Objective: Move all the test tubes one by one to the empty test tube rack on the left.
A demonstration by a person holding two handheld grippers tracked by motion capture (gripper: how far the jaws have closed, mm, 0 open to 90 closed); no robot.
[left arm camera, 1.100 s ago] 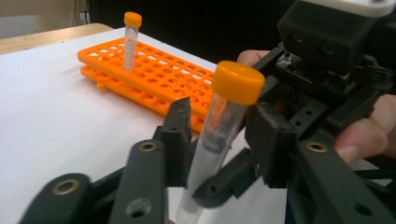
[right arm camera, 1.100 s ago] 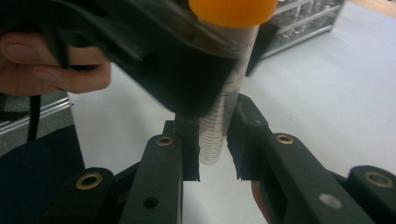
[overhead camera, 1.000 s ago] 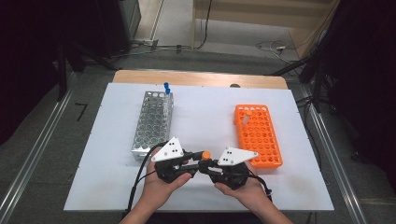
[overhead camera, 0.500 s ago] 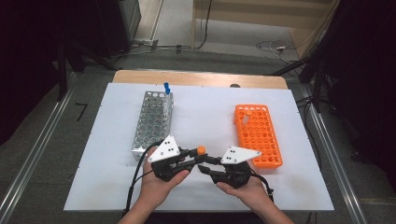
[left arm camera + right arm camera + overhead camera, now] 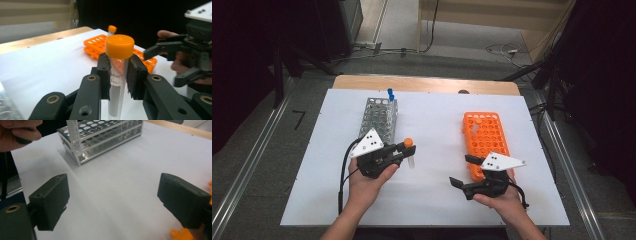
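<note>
A clear tube [image 5: 117,82] with an orange cap [image 5: 408,142] stands upright between the pads of my left gripper [image 5: 404,151], which is shut on it left of the table's middle. My right gripper [image 5: 460,170] is at the front right, beside the orange rack [image 5: 486,137]. Its jaws have just been opening and stand wide apart with nothing between them. In the right gripper view the pads [image 5: 51,202] frame bare table, with the tube's lower end [image 5: 73,137] hanging at the top left. The left gripper view has the right gripper [image 5: 175,62] off to the right.
A metal rack [image 5: 378,117] stands at the back left with blue-capped tubes [image 5: 390,94] at its far end. Another orange-capped tube [image 5: 112,28] stands in the orange rack. White table surface [image 5: 432,125] lies between the two racks.
The two grippers were together at the front middle around the tube. The right one opened, let go and moved right; the left moved left and slightly up with the tube.
</note>
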